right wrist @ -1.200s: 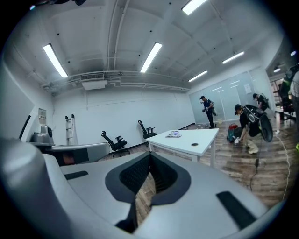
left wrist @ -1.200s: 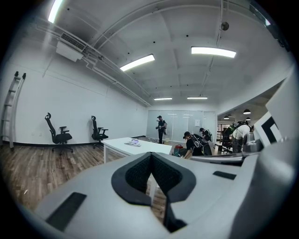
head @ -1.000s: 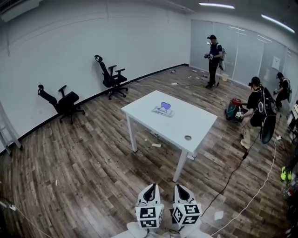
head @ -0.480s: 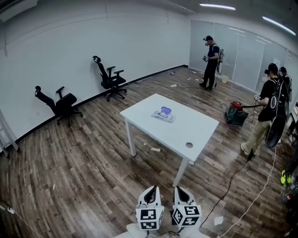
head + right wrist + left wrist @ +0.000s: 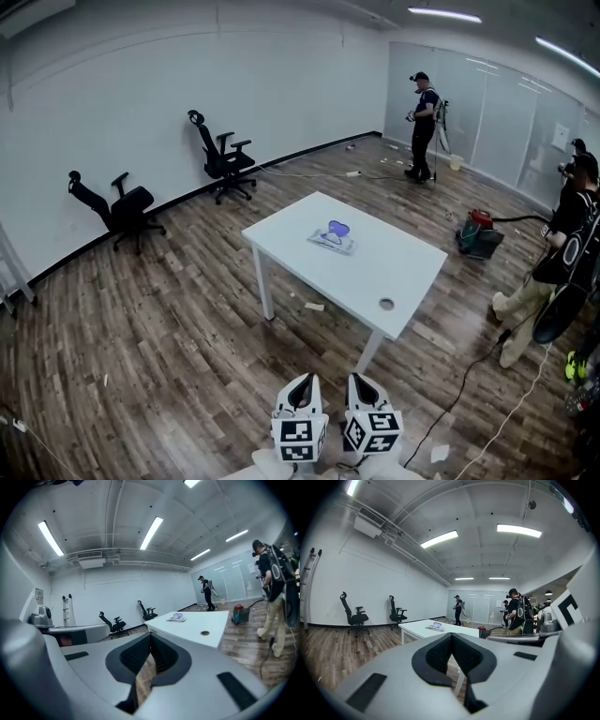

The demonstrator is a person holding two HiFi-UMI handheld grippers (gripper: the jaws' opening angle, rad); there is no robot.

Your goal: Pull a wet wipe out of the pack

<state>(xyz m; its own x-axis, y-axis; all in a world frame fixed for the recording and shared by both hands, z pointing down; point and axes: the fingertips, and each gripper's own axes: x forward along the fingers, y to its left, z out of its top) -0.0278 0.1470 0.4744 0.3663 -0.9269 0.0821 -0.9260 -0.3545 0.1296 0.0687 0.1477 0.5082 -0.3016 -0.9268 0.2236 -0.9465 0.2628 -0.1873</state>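
The wet wipe pack [image 5: 332, 238], flat with a purple flap on top, lies on the far half of a white table [image 5: 375, 272] in the middle of the room. It also shows far off as the pack [image 5: 436, 626] in the left gripper view and as the pack [image 5: 176, 617] in the right gripper view. My left gripper [image 5: 300, 390] and right gripper [image 5: 365, 388] hang side by side at the bottom of the head view, well short of the table. In each, the jaws meet, left gripper [image 5: 451, 639] and right gripper [image 5: 150, 640], with nothing between them.
The table has a round cable hole [image 5: 386, 304] near its front corner. Two black office chairs [image 5: 225, 155] [image 5: 117, 202] stand by the left wall. One person [image 5: 424, 127] stands at the back, another person [image 5: 561, 253] at the right near a red and teal machine [image 5: 476, 231]. Cables and scraps lie on the wood floor.
The person at the right has walked toward the right edge of the view. The table sits slightly nearer and more central. Both grippers stay low and shut.
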